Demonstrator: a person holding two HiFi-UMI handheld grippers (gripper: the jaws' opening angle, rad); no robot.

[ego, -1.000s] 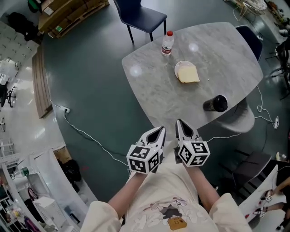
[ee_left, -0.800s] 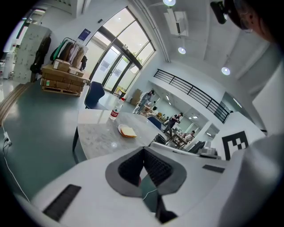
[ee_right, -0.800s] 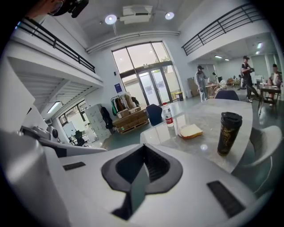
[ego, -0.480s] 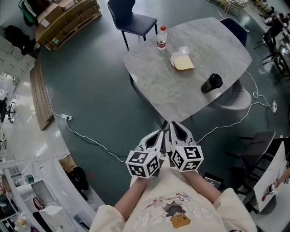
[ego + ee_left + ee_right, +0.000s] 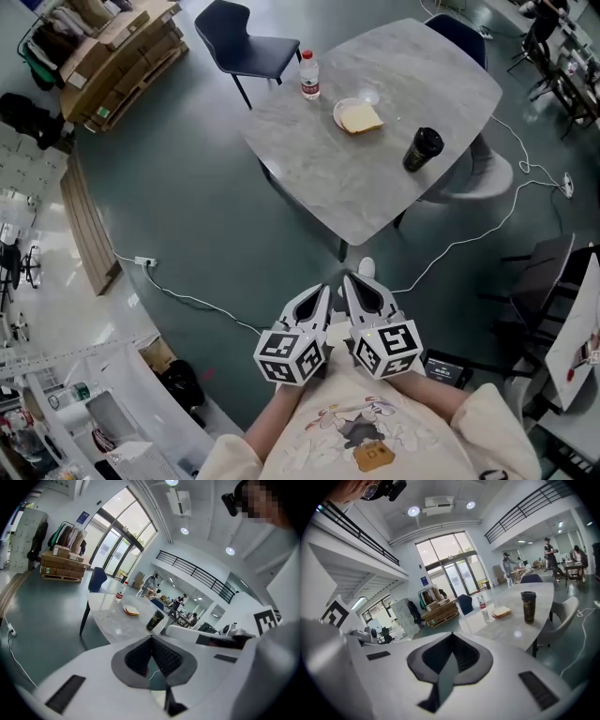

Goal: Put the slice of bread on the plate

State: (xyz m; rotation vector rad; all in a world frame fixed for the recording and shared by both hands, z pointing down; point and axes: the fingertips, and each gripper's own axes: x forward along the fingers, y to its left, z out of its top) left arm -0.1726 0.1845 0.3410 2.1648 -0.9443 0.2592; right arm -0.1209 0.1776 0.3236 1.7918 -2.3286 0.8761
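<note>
The slice of bread (image 5: 361,118) lies flat on the plate (image 5: 342,108), on the far part of the grey surface (image 5: 375,187), between the water bottle (image 5: 309,75) and the dark cup (image 5: 423,148). The person stands well apart from this surface. The left gripper (image 5: 322,289) and the right gripper (image 5: 350,279) are held close to the body, side by side. The fingers of each one are pressed together, with nothing between them.

The task appears to be done, so the risks are small. The slice seems to cover most of the plate and to reach over its rim on the side of the cup. A push against the surface, or a careless new grasp, could slide it off the plate. A white cable (image 5: 187,298) runs on the floor near the person and could catch a foot.

The slice is almost square and very small in the pictures. Its longer side seems to run from the bottle's side toward the cup's side. Which end is its top cannot be told.
</note>
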